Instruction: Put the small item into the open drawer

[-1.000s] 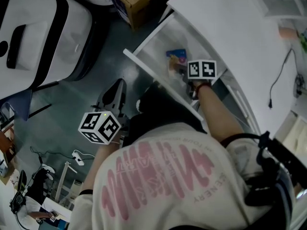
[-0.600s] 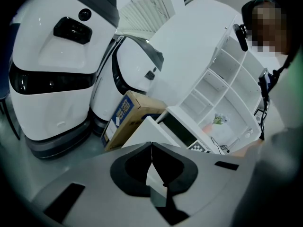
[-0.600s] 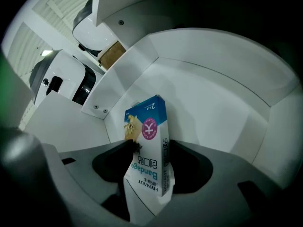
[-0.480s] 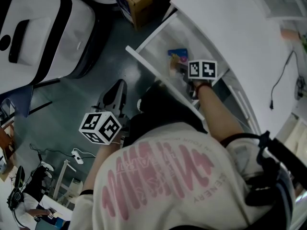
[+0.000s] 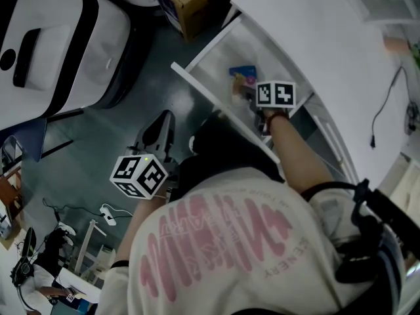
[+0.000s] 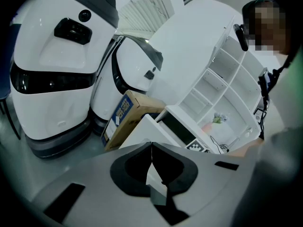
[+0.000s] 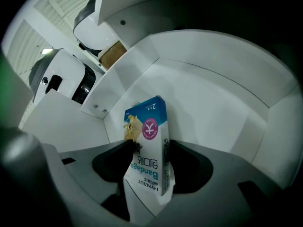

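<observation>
— What's the white drawer (image 7: pixel 213 98) doing?
— Standing open; the right gripper (image 7: pixel 150 144) is reaching inside it.
— And the left gripper (image 6: pixel 151 148)?
— Hanging outside the drawer, jaws pressing together, holding nothing.
— The bandage box (image 7: pixel 147 119)?
— The right jaws are gripping it upright inside the drawer, near one side wall.

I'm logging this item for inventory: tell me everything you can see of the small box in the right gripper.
The box is a small, flat cardboard carton. It is white with a blue top band, a round pink emblem, a yellowish picture and the print "HYNAUT Bandage". It looks closed and undented. It stands roughly on end, slightly tilted, clamped between the jaws of the right gripper, inside the white open drawer. Its lower end is hidden, so I cannot tell whether it touches the drawer floor.
</observation>
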A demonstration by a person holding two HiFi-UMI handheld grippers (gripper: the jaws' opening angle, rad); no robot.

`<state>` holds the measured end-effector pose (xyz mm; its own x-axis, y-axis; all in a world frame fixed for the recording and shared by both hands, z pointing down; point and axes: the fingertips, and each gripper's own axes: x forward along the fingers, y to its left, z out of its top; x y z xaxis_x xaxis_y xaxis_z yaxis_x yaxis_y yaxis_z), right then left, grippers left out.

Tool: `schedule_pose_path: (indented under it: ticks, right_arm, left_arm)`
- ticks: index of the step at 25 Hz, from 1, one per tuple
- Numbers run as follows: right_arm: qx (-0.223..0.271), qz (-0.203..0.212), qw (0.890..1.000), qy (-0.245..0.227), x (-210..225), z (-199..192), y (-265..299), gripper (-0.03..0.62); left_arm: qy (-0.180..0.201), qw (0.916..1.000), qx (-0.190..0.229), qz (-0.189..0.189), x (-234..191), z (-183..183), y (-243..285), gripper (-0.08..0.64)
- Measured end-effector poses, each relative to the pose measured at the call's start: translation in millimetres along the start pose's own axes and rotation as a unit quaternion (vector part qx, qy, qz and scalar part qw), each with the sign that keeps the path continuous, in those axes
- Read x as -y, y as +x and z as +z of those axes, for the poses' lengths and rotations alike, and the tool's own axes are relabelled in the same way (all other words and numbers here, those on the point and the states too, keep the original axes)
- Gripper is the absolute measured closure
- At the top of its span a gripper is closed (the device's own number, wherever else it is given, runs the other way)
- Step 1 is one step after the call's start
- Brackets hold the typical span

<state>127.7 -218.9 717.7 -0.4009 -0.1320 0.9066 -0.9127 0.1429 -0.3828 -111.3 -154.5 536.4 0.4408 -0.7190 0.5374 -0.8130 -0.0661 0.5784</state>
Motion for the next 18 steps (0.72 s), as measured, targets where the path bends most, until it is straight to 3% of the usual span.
schedule_pose_path:
  ticks: [7,18]
  right_arm:
    - [-0.007,-0.017,1.0,-0.02,2.0,-0.5,1.4,0.344]
    - [-0.002,-0.012,1.0,-0.018,1.1,0.3,1.1,0.344]
  left_arm:
    - [0.001,1.0,0.001,0.0,-0.4,2.8,2.6,0.529]
    - [0.005,1.0,-0.002,0.002,-0.2,2.6,0.4,0.53]
